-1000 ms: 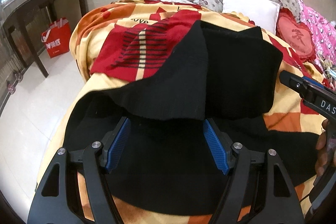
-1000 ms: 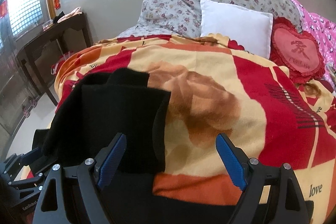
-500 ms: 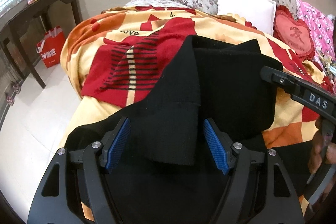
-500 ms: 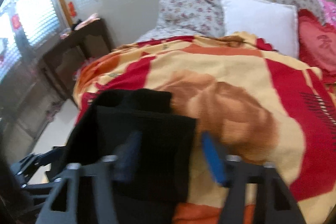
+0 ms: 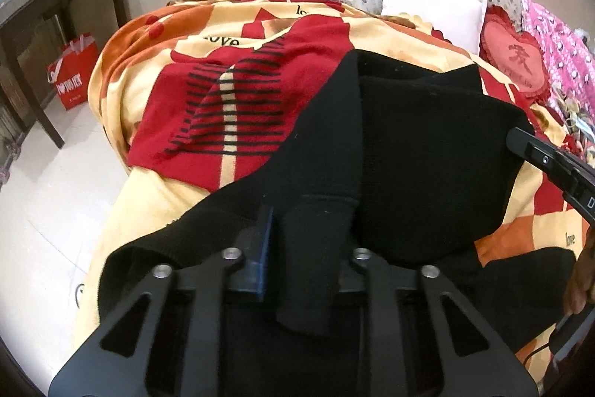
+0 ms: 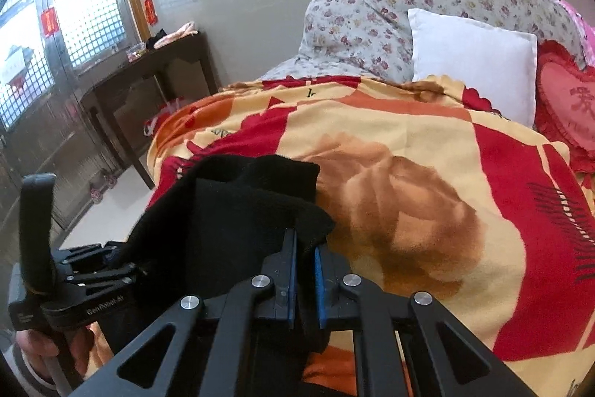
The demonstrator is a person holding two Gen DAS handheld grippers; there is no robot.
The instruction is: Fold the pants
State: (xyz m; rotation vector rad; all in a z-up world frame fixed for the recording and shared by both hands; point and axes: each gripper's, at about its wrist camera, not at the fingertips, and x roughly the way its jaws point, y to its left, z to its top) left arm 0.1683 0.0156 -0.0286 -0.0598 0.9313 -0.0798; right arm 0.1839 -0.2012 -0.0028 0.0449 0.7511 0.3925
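Black pants [image 5: 416,151] lie partly folded on a bed with a red, orange and yellow blanket [image 5: 230,121]. My left gripper [image 5: 305,244] is shut on the near edge of the pants, which bunch between its blue pads. My right gripper [image 6: 305,270] is shut on another near edge of the pants [image 6: 230,222], at their right side. The right gripper's body shows at the right edge of the left wrist view [image 5: 550,166]. The left gripper's body and the hand holding it show at the lower left of the right wrist view [image 6: 74,293].
A white pillow [image 6: 472,62], floral pillows [image 6: 372,25] and a red heart cushion [image 6: 572,106] lie at the bed's head. A dark wooden table [image 6: 148,69] stands left of the bed, with a red bag [image 5: 72,77] on the floor under it.
Both grippers were open over the pants a second ago. Both have closed on the near edge of the black fabric.
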